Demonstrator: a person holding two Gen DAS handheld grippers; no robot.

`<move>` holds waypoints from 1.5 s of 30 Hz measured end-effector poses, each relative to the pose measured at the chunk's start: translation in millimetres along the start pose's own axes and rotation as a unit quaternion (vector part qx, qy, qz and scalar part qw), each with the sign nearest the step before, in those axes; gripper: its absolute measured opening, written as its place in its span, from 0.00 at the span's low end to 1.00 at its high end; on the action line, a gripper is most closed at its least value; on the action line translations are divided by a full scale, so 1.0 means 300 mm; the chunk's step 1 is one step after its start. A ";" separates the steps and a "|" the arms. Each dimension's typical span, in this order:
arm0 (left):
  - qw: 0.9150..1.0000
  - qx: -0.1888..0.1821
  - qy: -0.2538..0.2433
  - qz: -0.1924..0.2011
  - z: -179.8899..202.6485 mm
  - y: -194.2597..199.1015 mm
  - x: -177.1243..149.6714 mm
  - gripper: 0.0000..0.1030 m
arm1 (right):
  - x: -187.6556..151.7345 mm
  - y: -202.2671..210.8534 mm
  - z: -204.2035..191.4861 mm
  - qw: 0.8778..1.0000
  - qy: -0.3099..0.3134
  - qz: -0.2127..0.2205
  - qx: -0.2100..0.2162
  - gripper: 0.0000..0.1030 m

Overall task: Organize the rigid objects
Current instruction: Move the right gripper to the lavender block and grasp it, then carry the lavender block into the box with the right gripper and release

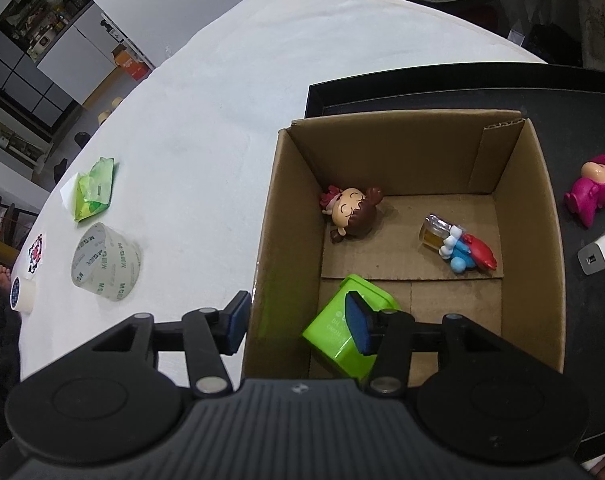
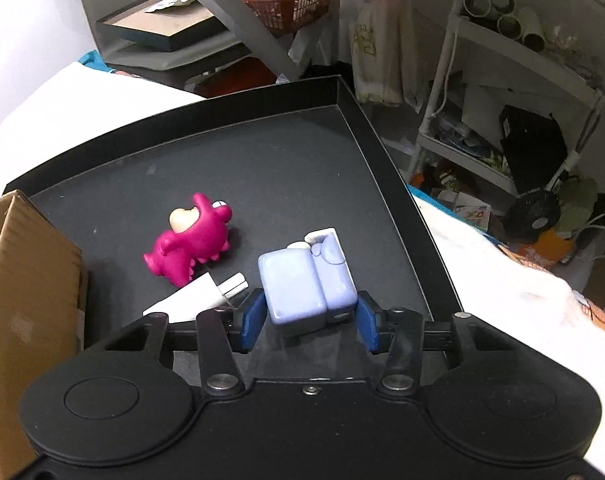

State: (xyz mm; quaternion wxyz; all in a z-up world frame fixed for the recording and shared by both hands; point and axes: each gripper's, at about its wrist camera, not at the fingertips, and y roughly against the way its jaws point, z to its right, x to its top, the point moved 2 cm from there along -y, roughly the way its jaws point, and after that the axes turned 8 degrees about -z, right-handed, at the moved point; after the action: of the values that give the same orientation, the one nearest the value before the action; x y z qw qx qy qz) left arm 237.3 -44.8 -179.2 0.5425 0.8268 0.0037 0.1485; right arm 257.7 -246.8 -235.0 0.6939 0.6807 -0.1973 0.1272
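An open cardboard box (image 1: pixel 402 152) stands on a black tray (image 1: pixel 422 96). On its floor lie a brown-haired doll (image 1: pixel 352 212), a blue-and-red figure (image 1: pixel 468 254) beside a small amber bottle (image 1: pixel 436 232), and a lime green box (image 1: pixel 330 332). My left gripper (image 1: pixel 298 322) is open and straddles the box's left wall, its right finger over the green box. On the tray (image 2: pixel 262 152) my right gripper (image 2: pixel 310 322) is shut on a pale blue block toy (image 2: pixel 298 284). A magenta figure (image 2: pixel 190 240) and a white charger plug (image 2: pixel 198 298) lie just left of it.
On the white cloth left of the box lie a clear tape roll (image 1: pixel 104 264), a green wipes pack (image 1: pixel 94 190) and a small white roll (image 1: pixel 22 294). The cardboard box (image 2: pixel 30 264) borders the tray's left. A white shelf rack (image 2: pixel 502 120) and a black fan (image 2: pixel 534 216) stand beyond the table.
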 end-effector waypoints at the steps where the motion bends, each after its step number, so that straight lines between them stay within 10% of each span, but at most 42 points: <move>1: 1.000 -0.002 -0.001 0.001 0.000 0.000 0.000 0.49 | -0.001 0.003 0.001 1.000 -0.001 0.002 0.001 0.45; 45: 0.990 -0.139 0.037 0.013 -0.239 -0.038 -0.079 0.49 | 0.018 0.410 -0.344 0.972 0.089 0.145 0.165 0.42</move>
State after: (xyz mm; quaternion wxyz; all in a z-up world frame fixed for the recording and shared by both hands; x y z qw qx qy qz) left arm 198.6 20.0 -168.8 0.6495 0.7374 -0.0079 0.1853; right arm 218.1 -139.7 -122.2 0.5612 0.7359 -0.2075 0.3170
